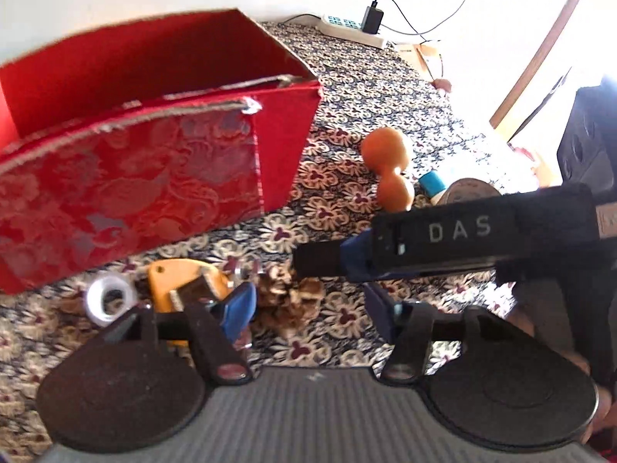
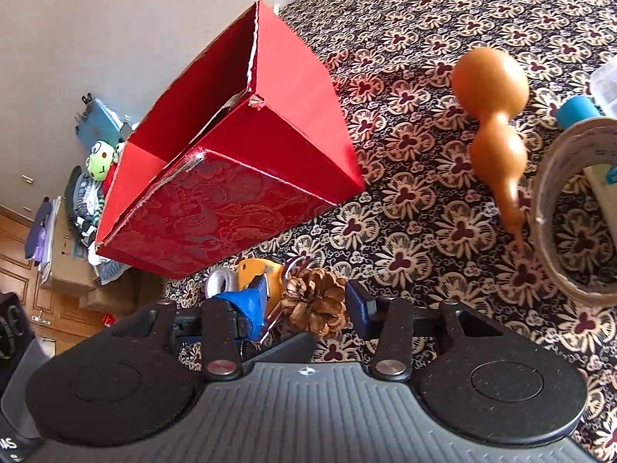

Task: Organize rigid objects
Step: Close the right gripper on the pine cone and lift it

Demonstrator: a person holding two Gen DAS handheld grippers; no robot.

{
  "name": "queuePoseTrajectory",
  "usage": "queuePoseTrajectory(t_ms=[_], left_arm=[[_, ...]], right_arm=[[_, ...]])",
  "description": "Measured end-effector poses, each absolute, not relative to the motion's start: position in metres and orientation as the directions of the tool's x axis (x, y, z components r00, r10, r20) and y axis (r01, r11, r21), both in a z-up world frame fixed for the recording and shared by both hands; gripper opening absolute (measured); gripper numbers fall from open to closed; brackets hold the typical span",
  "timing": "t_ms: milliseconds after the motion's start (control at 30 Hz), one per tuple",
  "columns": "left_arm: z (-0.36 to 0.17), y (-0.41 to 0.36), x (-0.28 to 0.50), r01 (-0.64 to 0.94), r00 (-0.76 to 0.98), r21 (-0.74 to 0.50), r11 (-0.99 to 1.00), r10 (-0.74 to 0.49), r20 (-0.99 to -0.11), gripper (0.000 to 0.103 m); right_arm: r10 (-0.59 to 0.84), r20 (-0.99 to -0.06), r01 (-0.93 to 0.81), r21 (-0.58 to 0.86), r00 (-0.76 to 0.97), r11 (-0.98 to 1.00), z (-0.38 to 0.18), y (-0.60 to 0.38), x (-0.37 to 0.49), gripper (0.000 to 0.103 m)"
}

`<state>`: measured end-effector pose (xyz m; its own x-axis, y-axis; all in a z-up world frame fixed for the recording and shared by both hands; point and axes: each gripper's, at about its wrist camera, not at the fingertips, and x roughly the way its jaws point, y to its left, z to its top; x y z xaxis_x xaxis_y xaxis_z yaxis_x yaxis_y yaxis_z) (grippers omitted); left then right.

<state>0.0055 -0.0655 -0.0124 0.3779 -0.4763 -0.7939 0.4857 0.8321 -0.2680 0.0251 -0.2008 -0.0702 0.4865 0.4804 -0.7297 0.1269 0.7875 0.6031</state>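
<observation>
1. Red box (image 2: 231, 169) sits open-topped on the patterned cloth (image 2: 424, 58), ready to take items;
2. Gourd (image 2: 491, 115) lies right of the box;
3. Pine cone (image 2: 314, 305), just below the box, sits between the right gripper (image 2: 304, 303) fingers, spread wide for a grab;
4. Left gripper (image 1: 308, 305) hovers over the pine cone too, gaping, empty.

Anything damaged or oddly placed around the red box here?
The red box has frayed, torn white edges at its near corner and rim. Nothing is visible inside it; the pine cone and gourd lie loose on the patterned cloth.
</observation>
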Motion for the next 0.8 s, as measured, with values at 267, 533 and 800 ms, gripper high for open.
queuePoseTrajectory(t_ms=[267, 533, 800], left_arm=[[-0.027, -0.073, 0.009, 0.466, 0.386, -0.277, 0.84, -0.475, -0.791, 0.077], [-0.037, -0.079, 0.01, 0.467, 0.378, -0.246, 0.849, -0.443, -0.813, 0.064], [-0.039, -0.085, 0.011, 0.474, 0.401, -0.192, 0.859, -0.405, -0.822, 0.046]], right_arm=[[0.474, -0.741, 0.125, 0.59, 0.476, 0.797, -0.076, -0.203, 0.027, 0.034], [0.474, -0.776, 0.12, 0.564, 0.416, 0.817, -0.093, -0.204, 0.035, 0.034], [0.52, -0.76, 0.113, 0.6, 0.389, 0.792, -0.099, -0.21, 0.039, 0.032]])
